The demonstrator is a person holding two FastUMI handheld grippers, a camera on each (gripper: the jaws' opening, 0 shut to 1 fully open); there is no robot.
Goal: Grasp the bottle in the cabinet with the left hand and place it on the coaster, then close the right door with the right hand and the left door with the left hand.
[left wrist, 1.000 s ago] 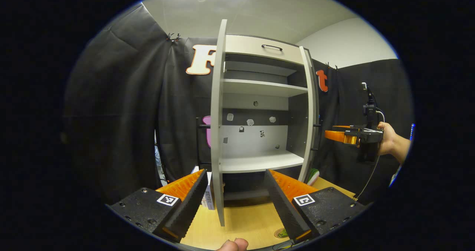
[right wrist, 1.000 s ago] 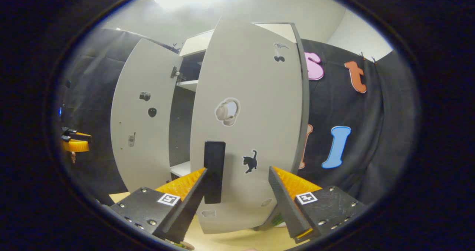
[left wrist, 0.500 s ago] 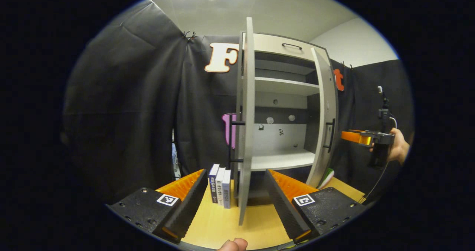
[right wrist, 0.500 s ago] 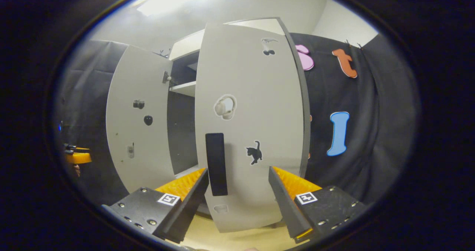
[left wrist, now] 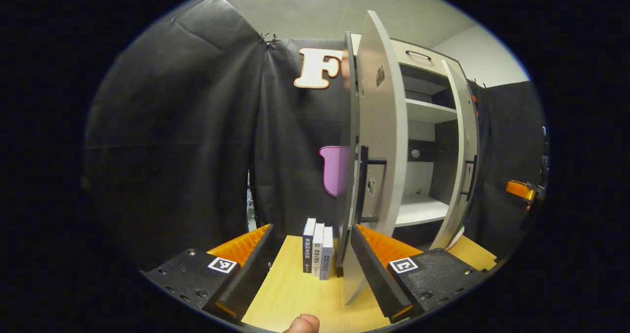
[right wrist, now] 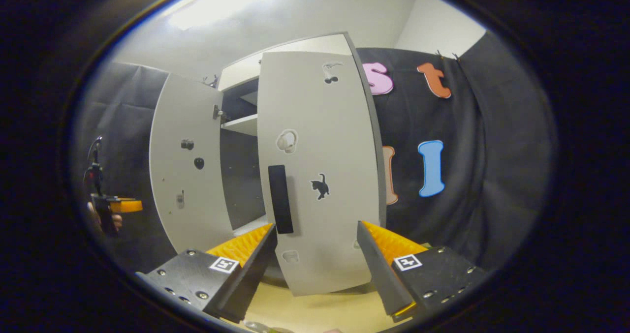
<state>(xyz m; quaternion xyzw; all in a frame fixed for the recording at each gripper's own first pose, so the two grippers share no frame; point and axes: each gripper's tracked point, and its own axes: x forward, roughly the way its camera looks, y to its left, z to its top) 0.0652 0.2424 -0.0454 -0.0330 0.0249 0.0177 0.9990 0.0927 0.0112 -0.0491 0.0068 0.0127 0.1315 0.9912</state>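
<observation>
Grey cabinet (left wrist: 423, 126) stands with both doors ajar, shelves bare; three books (left wrist: 317, 252) share the worktop (left wrist: 295, 298); both tools spread wide.

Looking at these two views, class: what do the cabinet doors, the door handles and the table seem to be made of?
Doors: likely laminated board, with a smooth matt pale grey face and a flat, thin edge.
Handles: probably metal or plastic; slim black bars with a dull finish, so the look leaves it open.
Table: wood or wood-look laminate, light yellowish with faint grain.
</observation>
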